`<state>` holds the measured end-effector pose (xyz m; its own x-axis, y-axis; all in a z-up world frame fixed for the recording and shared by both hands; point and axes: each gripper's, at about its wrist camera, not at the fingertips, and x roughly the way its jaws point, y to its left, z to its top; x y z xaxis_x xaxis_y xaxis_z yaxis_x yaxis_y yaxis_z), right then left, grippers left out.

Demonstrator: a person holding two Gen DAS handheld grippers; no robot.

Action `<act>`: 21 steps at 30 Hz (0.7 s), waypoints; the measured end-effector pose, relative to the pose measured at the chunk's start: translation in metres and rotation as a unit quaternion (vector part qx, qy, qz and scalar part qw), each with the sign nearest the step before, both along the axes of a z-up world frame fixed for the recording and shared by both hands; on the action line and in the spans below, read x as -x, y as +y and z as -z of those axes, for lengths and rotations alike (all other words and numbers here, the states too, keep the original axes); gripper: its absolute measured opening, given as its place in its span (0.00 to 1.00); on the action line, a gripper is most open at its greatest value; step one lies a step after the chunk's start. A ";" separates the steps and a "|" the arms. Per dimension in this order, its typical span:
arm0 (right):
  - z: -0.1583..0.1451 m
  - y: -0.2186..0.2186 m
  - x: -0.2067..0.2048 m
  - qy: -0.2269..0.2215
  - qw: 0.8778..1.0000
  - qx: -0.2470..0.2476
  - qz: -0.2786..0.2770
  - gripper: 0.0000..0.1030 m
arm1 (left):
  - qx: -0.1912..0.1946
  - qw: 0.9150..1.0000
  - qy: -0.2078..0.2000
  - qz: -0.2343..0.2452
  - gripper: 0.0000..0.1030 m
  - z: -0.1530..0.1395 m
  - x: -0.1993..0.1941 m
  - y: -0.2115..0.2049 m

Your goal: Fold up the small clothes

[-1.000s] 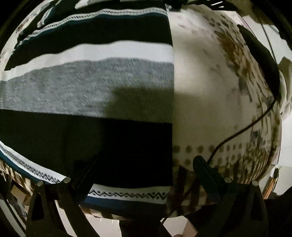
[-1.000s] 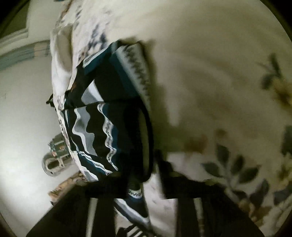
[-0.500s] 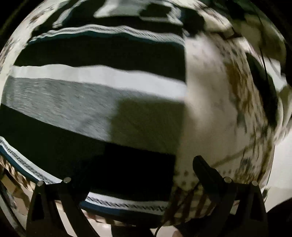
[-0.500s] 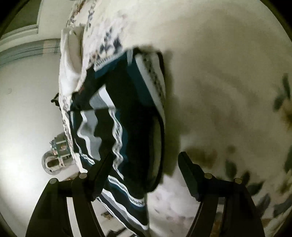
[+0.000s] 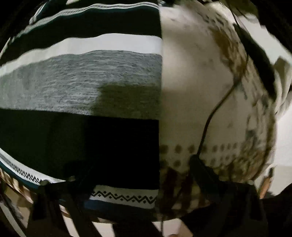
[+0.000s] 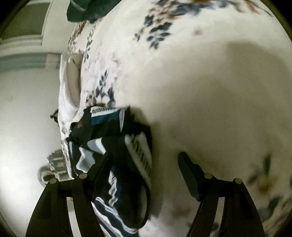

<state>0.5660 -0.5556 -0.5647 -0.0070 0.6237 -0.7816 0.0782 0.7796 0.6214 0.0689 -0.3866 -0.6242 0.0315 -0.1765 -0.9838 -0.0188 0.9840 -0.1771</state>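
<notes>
Striped garment (image 5: 82, 91) flat on floral bedsheet (image 5: 191, 91); left gripper (image 5: 138, 175) jaws just narrowing, gripping nothing; right gripper (image 6: 146, 164) jaws released above folded edge, lower frame.

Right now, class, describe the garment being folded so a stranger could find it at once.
Find the cream floral cloth over the surface. On it lies the striped garment: black, white and grey bands with a zigzag hem, unlike the plain dark green clothing farther off.
</notes>
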 end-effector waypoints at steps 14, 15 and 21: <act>0.011 0.071 -0.017 -0.002 0.995 0.041 -0.086 0.15 | 0.000 0.999 -0.044 -0.032 0.07 -0.038 0.007 0.023; 0.008 0.075 -0.017 -0.002 0.995 0.049 -0.085 0.14 | 0.005 0.998 -0.048 -0.043 0.07 -0.046 0.009 0.028; -0.041 0.097 -0.019 -0.018 0.996 0.069 -0.062 0.13 | 0.034 0.991 -0.085 -0.097 0.07 -0.092 0.018 0.099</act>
<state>0.5848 -0.4582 -0.5235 -0.0480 0.5062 -0.8611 -0.0433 0.8602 0.5081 0.0511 -0.2874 -0.5322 0.2347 -0.2170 -0.9475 -0.1698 0.9506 -0.2598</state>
